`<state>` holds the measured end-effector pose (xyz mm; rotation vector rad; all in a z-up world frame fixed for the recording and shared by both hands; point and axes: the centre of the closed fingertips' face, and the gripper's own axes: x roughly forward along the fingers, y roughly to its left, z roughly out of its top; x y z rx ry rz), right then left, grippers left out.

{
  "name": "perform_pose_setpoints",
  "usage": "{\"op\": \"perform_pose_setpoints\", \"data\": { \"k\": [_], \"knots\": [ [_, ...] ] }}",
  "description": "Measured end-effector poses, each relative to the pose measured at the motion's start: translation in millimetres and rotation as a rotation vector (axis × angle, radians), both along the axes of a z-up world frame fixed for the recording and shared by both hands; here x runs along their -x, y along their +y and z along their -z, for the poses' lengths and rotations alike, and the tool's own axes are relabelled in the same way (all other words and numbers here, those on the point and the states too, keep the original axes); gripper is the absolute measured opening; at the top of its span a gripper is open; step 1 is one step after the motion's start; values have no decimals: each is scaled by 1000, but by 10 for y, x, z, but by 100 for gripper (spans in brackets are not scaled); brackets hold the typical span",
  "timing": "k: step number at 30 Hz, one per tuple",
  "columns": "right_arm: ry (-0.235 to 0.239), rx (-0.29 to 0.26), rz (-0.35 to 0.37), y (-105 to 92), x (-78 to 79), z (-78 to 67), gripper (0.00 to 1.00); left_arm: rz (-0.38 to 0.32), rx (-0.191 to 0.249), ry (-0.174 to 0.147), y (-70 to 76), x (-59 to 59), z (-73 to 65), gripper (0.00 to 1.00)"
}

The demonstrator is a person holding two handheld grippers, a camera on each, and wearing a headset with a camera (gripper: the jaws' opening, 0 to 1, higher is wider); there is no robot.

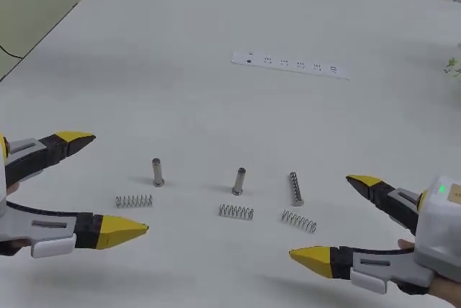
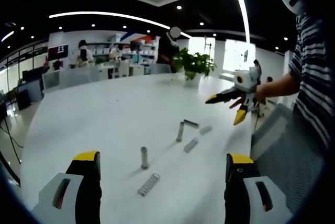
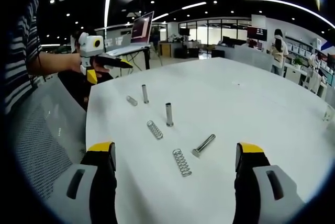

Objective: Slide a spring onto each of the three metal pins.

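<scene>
Both grippers hover low over the near edge of the white table (image 1: 216, 114). Each has its yellow-tipped jaws spread wide with nothing between them. The left gripper (image 1: 120, 183) is toward the near left corner and the right gripper (image 1: 319, 216) toward the near right.

Between them a row runs along the near edge. The left pin (image 1: 157, 171) and middle pin (image 1: 239, 181) stand upright on their flanged ends. The right pin (image 1: 294, 188) lies flat on its side, its long axis pointing away from the near edge and its flange toward the person.

A spring lies on the table just nearer the edge than each pin: the left spring (image 1: 134, 201), middle spring (image 1: 236, 211) and right spring (image 1: 299, 222). Each has its long axis running roughly along the near edge.

The left spring lies just beside the left gripper's nearer jaw tip. The right spring lies just ahead of the right gripper's open mouth, roughly in line with the way that gripper points, so the jaws would close across its coils.

As I judge it, no pin has a spring on it yet. Each outer spring is nearest the gripper on its own side, and the middle spring is well apart from both. A power strip (image 1: 288, 63) lies toward the far edge.
</scene>
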<state>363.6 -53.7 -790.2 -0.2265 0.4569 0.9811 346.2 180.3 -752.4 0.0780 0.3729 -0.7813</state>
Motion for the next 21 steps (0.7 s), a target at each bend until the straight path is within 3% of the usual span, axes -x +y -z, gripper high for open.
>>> {"op": "perform_pose_setpoints", "data": {
  "k": [14, 21],
  "knots": [
    [8, 2, 10, 6, -87, -23, 92, -6, -4, 11, 10, 18, 40, 96],
    [26, 1, 12, 18, -156, -56, 82, -9, -3, 12, 25, 27, 46, 96]
  ]
}}
